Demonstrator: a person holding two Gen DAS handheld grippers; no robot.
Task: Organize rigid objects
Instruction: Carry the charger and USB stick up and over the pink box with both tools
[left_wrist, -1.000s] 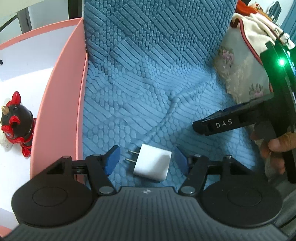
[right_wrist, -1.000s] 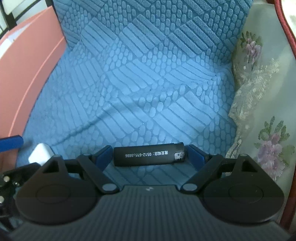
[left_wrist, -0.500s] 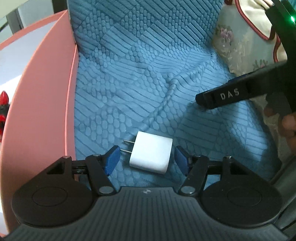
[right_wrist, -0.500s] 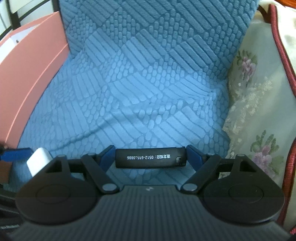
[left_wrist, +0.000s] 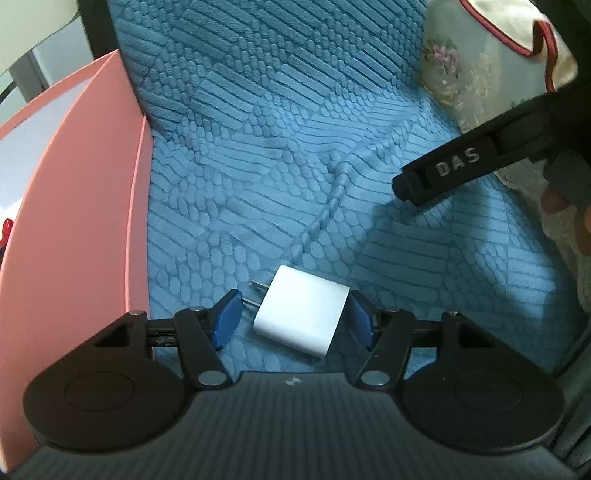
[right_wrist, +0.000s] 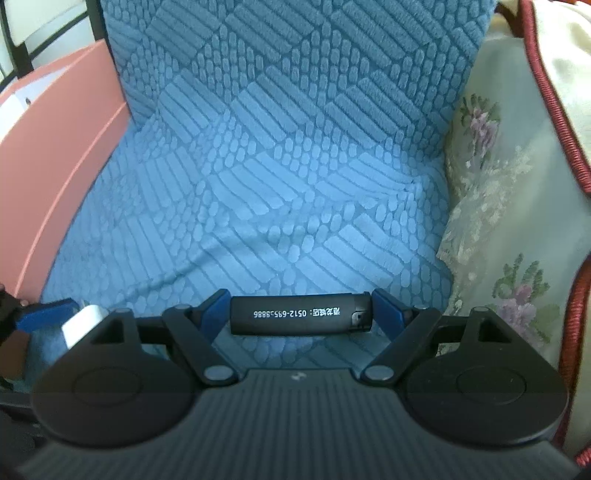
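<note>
A white plug-in charger (left_wrist: 303, 317) lies on the blue textured cover (left_wrist: 295, 147), its two prongs pointing left. My left gripper (left_wrist: 295, 314) straddles it and its jaws are closing; the right pad is at the charger's side, the left pad close to the prong tips. My right gripper (right_wrist: 299, 314) is shut on a black lighter (right_wrist: 295, 313), held end to end between the blue pads just above the cover. One black finger of the right gripper (left_wrist: 443, 170) shows in the left wrist view. The charger's corner (right_wrist: 83, 321) shows in the right wrist view.
A pink-rimmed surface (left_wrist: 74, 221) borders the cover on the left. A floral cushion (right_wrist: 498, 221) with red piping lies on the right. A person's fingers (left_wrist: 554, 199) hold the right gripper's handle.
The left gripper has moved toward the charger and rolled, so the red-and-black toy on the left has left view. Its pads stand nearer the charger. The lighter stays in the right gripper.
</note>
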